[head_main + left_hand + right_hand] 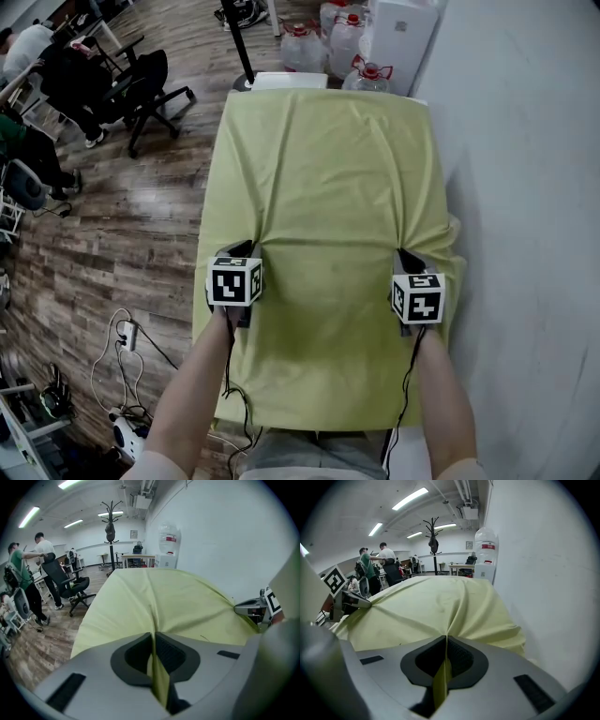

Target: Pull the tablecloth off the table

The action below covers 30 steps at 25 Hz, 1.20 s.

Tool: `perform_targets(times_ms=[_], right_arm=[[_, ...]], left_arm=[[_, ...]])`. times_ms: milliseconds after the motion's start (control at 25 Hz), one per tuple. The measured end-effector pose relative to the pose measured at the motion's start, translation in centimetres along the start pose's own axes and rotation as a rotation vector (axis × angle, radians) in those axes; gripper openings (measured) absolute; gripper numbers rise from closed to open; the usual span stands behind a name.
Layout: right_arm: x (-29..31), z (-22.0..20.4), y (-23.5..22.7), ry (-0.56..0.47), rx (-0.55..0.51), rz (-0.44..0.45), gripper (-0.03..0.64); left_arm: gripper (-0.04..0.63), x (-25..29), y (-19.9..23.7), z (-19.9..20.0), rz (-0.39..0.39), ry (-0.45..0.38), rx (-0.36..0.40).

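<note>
A yellow-green tablecloth (323,178) covers a long narrow table that runs away from me. My left gripper (242,249) is shut on a pinched fold of the cloth at its left side, with the fold pressed between the pads (153,637). My right gripper (405,255) is shut on another fold at the right side, the cloth squeezed between its pads (446,641). Creases fan out over the cloth (154,597) from both pinch points. The near hem hangs over the table's front edge towards me. The table top itself is hidden under the cloth (436,606).
A white wall (525,187) runs close along the table's right side. Water bottles (347,42) and a white dispenser (401,37) stand beyond the far end. A black office chair (141,89), seated people and floor cables (122,356) are to the left. A coat stand (110,531) stands farther off.
</note>
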State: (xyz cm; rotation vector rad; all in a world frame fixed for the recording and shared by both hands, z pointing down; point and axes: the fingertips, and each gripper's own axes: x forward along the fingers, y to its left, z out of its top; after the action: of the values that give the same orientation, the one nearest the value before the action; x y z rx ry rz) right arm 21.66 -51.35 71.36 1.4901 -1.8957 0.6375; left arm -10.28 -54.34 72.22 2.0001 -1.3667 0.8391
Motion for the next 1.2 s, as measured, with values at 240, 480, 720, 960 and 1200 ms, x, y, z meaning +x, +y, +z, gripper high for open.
perform_targets(times_ms=[240, 480, 720, 960, 1200], right_arm=[[-2.0, 0.9, 0.5, -0.079, 0.078, 0.055, 0.032], [-4.8, 2.3, 1.4, -0.157, 0.123, 0.062, 0.032], [-9.3, 4.4, 2.8, -0.237, 0.124, 0.094, 0.032], [-15.3, 7.2, 3.6, -0.344, 0.128, 0.088, 0.032], [-22.7, 10.7, 5.6, -0.437, 0.092, 0.087, 0.032]], left_arm=[[0.020, -1.9, 0.3, 0.8, -0.053, -0.022, -0.005], [0.018, -5.5, 0.1, 1.8, -0.072, -0.095, -0.061], [0.018, -10.6, -0.1, 2.4, -0.074, -0.195, -0.125], [0.018, -17.1, -0.4, 4.0, -0.065, -0.302, -0.135], [0.018, -23.8, -0.4, 5.9, -0.067, -0.373, -0.085]])
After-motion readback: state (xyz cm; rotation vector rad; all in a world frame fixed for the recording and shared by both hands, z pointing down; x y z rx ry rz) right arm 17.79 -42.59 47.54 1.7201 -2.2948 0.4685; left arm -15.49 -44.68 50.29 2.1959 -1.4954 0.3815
